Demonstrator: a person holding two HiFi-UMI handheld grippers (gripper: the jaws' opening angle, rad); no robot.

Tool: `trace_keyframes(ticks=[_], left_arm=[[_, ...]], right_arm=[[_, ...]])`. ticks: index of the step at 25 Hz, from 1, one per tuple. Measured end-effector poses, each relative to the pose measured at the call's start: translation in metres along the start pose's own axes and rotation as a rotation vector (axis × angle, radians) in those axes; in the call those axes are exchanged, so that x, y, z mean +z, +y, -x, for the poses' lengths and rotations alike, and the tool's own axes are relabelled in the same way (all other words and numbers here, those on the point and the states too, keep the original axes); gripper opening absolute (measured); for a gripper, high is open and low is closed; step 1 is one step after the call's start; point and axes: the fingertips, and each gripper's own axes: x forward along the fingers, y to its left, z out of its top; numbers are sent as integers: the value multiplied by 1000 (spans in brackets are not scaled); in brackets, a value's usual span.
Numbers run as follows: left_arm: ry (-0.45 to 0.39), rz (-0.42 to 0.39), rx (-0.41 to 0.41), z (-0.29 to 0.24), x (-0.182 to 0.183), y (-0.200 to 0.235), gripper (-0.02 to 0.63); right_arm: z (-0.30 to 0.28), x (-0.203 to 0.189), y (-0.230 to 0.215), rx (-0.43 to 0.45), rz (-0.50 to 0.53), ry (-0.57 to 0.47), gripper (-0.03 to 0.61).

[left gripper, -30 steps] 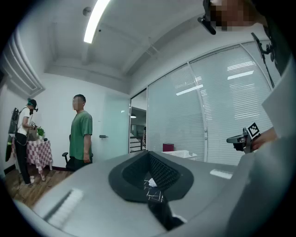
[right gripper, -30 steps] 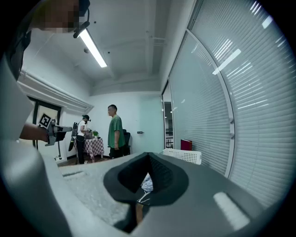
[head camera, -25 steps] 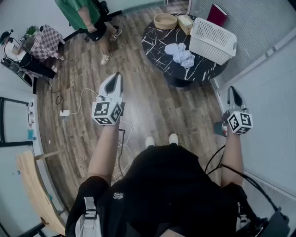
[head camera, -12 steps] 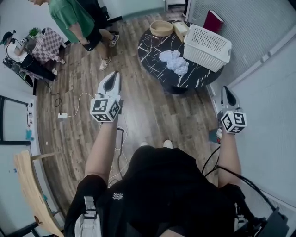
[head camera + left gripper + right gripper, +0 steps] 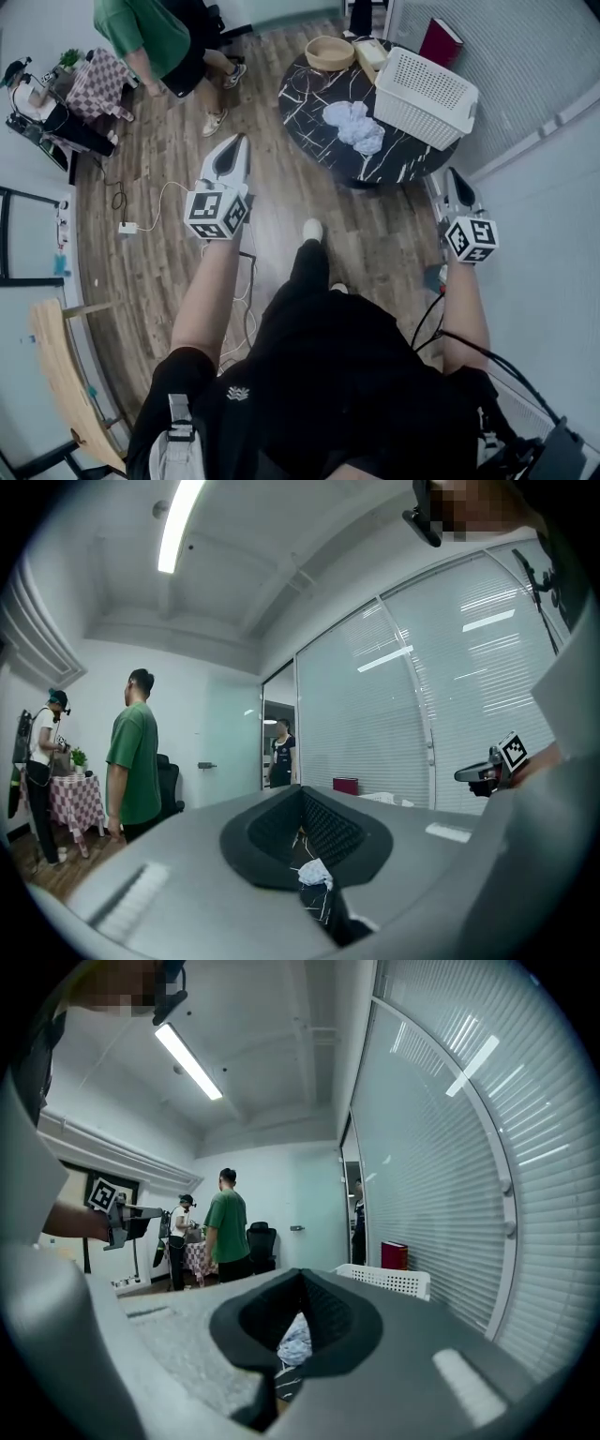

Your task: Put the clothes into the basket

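A heap of pale blue clothes (image 5: 353,125) lies on a round black marble table (image 5: 319,89) some way ahead. Beside it on the right stands a white slotted basket (image 5: 427,86). My left gripper (image 5: 234,150) is held out over the wooden floor, shut and empty, well short of the table. My right gripper (image 5: 455,180) is shut and empty too, near the glass wall. The clothes (image 5: 295,1340) show past the closed jaws in the right gripper view, with the basket (image 5: 384,1279) to the right. In the left gripper view the clothes (image 5: 312,874) are a small patch.
On the table's far side stand a wooden bowl (image 5: 335,52), a small box (image 5: 372,54) and a red book (image 5: 441,42). A person in a green shirt (image 5: 150,37) stands at the back left near a checkered table (image 5: 98,84). A power strip with cable (image 5: 127,227) lies on the floor.
I have stepped forward, one foot now out ahead. Both grippers have drifted slightly forward and stayed shut. The person in green has shifted a little.
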Motion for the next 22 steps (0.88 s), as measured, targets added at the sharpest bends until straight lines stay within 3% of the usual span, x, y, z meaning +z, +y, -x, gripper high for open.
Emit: trace_keyframes(ticks=[9, 22], left_arm=[[6, 1, -39, -113, -17, 52, 6], [-18, -7, -201, -261, -22, 91, 6]], right_arm=[[-97, 3, -22, -32, -5, 12, 0], [-205, 8, -30, -105, -2, 44, 0]])
